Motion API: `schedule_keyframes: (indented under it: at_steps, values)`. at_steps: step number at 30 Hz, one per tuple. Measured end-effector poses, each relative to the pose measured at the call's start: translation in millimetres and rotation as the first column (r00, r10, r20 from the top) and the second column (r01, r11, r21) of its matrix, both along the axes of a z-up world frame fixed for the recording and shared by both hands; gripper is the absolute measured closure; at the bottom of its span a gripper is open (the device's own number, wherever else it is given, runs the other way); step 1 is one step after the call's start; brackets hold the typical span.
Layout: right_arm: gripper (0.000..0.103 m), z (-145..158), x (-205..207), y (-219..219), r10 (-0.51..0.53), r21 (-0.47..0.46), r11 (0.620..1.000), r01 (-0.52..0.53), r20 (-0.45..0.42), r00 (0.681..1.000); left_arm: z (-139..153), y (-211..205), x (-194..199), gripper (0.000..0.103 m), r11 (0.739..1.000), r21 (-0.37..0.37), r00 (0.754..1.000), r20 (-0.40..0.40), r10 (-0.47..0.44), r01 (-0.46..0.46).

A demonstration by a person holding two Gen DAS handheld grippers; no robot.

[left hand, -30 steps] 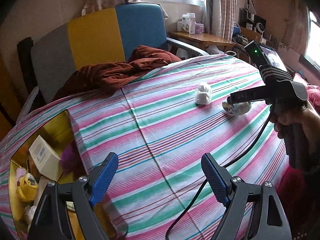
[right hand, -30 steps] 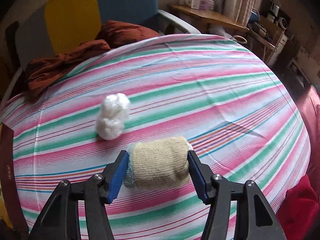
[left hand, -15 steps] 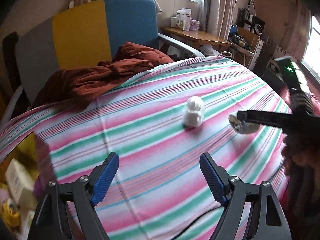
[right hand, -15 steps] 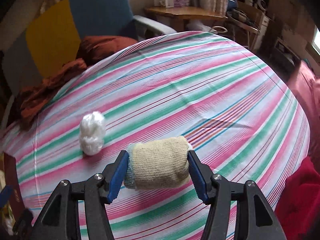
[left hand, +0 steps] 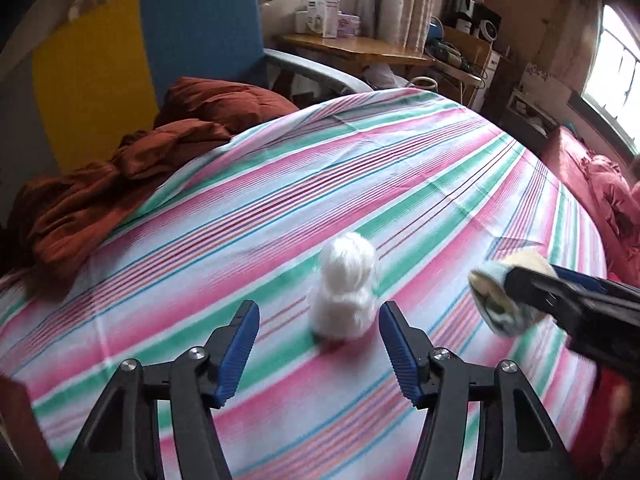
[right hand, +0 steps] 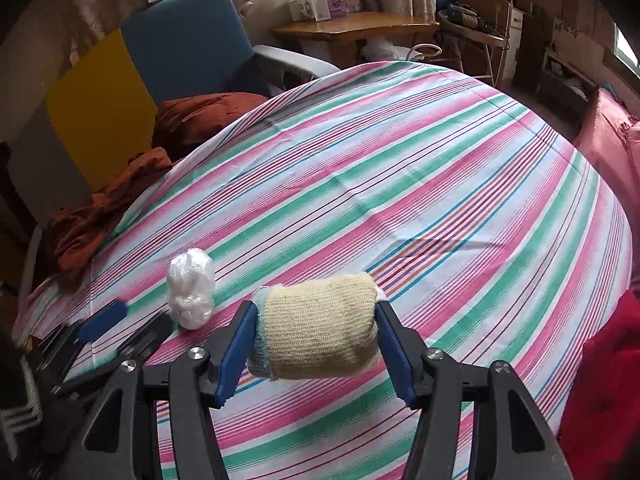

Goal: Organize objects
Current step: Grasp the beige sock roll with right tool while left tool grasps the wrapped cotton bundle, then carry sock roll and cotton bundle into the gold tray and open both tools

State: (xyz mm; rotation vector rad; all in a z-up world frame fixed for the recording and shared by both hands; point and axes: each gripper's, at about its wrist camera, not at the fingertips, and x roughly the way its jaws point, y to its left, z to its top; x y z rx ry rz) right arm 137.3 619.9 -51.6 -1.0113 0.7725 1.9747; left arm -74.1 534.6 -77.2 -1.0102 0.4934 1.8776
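A white fluffy bundle (left hand: 345, 288) (right hand: 191, 288) stands on the striped bed sheet (left hand: 360, 168). My left gripper (left hand: 318, 310) is just short of it. Its jaws are closing, with the bundle's near end between the blue fingertips and no pad touching it. My right gripper (right hand: 314, 310) is shut on a beige knitted roll (right hand: 320, 332) and holds it a little above the sheet. In the left wrist view that beige roll (left hand: 500, 296) hangs to the right of the white bundle. The left gripper (right hand: 128, 324) shows blurred at the lower left of the right wrist view.
A rust-brown blanket (left hand: 120, 184) lies crumpled at the sheet's far left edge, before a blue and yellow chair (left hand: 200, 28). A wooden table (left hand: 352, 46) with boxes stands behind. Pink bedding (left hand: 592, 184) and a red cloth (right hand: 600, 380) border the right side.
My left gripper has swung right across the bed to the white bundle and its jaws have narrowed. The right gripper has kept its hold on the beige roll and rolled slightly.
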Motion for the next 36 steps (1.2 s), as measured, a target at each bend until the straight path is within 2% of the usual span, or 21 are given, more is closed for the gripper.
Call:
schedule_keyframes:
  at_steps: [5, 8, 12, 21, 29, 36]
  values:
    - [0.043, -3, 2, 2, -0.006, -0.016, 1.000, 0.005, -0.004, 1.000, -16, 27, -9, 0.041, 0.999, -0.034, 1.000, 0.020, -0.004, 0.004]
    - [0.043, -4, -1, 2, 0.006, -0.015, 1.000, -0.006, 0.002, 1.000, -27, 37, -13, 0.067, 0.998, -0.063, 0.999, 0.036, -0.016, 0.018]
    - [0.043, -6, -6, -1, 0.041, -0.017, 0.999, -0.041, 0.000, 0.999, -26, 17, -13, 0.067, 0.999, -0.049, 0.997, 0.078, 0.025, -0.021]
    - [0.043, -13, -32, -26, 0.214, -0.020, 0.977, -0.213, 0.039, 0.976, -3, -61, 16, 0.067, 0.994, -0.010, 0.992, 0.060, 0.110, -0.110]
    - [0.043, -18, -59, -62, 0.406, -0.001, 0.914, -0.407, 0.049, 0.913, 22, -127, 39, 0.067, 0.983, 0.045, 0.983, 0.042, 0.176, -0.178]
    - [0.043, -13, -65, -82, 0.473, 0.046, 0.879, -0.475, 0.046, 0.880, 38, -169, 51, 0.067, 0.971, 0.079, 0.974, 0.021, 0.226, -0.227]
